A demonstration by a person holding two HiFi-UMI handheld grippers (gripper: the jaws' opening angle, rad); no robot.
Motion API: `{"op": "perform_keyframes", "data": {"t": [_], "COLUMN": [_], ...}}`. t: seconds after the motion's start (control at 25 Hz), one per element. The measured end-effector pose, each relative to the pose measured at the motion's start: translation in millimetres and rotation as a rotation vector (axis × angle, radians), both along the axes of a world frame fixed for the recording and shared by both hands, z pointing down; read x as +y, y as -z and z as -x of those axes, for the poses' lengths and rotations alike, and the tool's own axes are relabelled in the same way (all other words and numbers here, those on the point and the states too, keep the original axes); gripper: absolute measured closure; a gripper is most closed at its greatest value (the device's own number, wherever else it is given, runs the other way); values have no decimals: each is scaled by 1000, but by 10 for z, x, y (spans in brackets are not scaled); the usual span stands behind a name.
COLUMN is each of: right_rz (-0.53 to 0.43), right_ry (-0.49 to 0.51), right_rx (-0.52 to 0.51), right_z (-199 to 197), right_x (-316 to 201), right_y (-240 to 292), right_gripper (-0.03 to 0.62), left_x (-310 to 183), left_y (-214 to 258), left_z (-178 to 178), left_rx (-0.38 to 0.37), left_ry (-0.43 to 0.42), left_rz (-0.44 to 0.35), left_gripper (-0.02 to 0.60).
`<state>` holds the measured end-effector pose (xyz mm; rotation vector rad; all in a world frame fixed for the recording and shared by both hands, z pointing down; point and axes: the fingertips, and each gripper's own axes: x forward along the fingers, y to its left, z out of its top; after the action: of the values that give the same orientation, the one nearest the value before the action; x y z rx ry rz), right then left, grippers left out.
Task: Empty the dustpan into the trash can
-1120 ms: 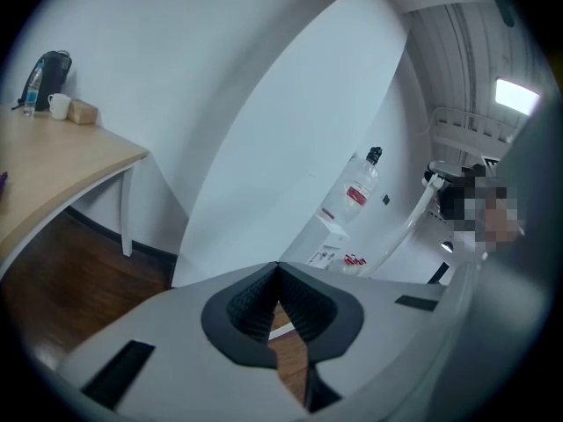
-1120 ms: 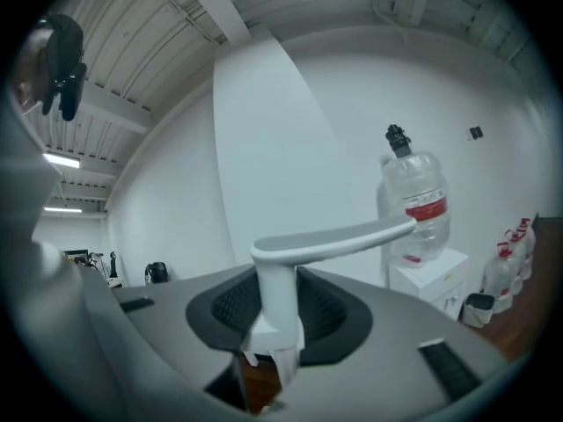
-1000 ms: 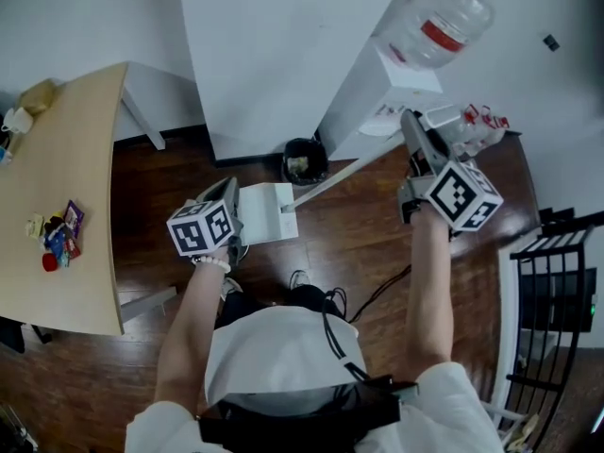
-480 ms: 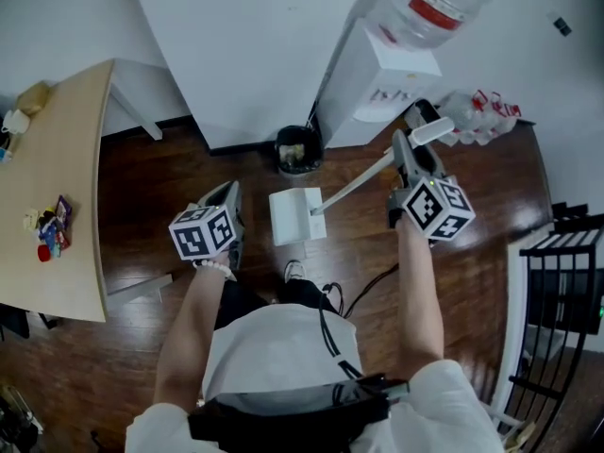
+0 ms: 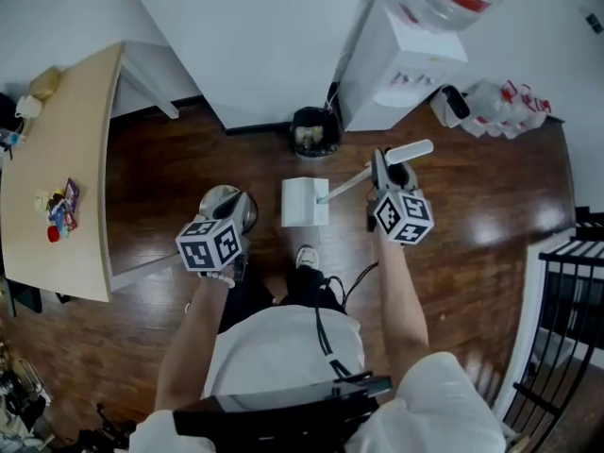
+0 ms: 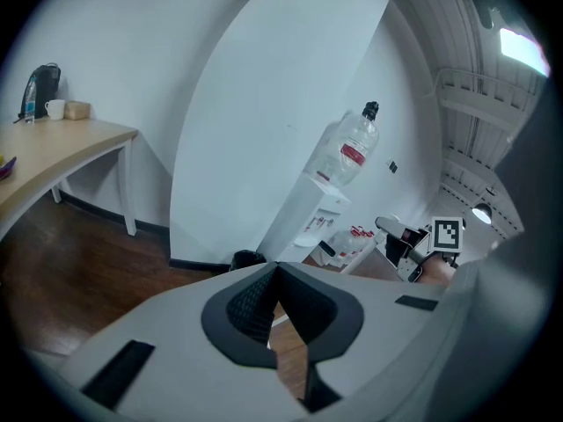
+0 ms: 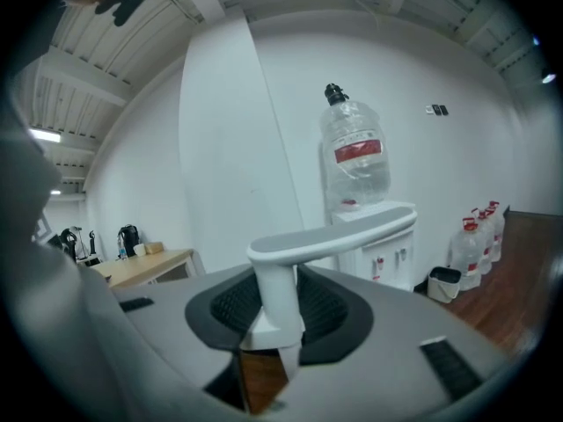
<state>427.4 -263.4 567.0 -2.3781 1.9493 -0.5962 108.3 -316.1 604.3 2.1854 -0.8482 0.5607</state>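
dustpan [image 5: 304, 202] before trash can [image 5: 315, 132] | dispenser [image 5: 401, 64] right of it

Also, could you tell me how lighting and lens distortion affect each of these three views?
Head view: wide lens bows the walls, with glare on the wood floor. Left gripper view: fisheye circle, dark corners, a bright ceiling light. Right gripper view: same vignette, evenly lit.

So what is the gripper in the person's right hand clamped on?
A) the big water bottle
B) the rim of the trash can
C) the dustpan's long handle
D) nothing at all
C: in the right gripper view the right gripper has its jaws closed on the white dustpan handle, and the head view shows that handle running down to the dustpan.
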Motion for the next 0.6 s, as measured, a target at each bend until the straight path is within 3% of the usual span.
{"op": "perform_keyframes", "data": {"t": [0.4, 0.6], "right_rz": [100, 120], "right_ry": [143, 230], "right_rx": [-32, -9], "right_z": [490, 526], "right_x": [-105, -121], "right_y": [-1117, -1228], "right_gripper": [462, 461], "left_x": [188, 171], "left_y": [-141, -190], "left_z": [-50, 3], "left_rx": [-52, -63], "left_ry": [-36, -30], "left_rz": [29, 39], "left_gripper": [586, 586]}}
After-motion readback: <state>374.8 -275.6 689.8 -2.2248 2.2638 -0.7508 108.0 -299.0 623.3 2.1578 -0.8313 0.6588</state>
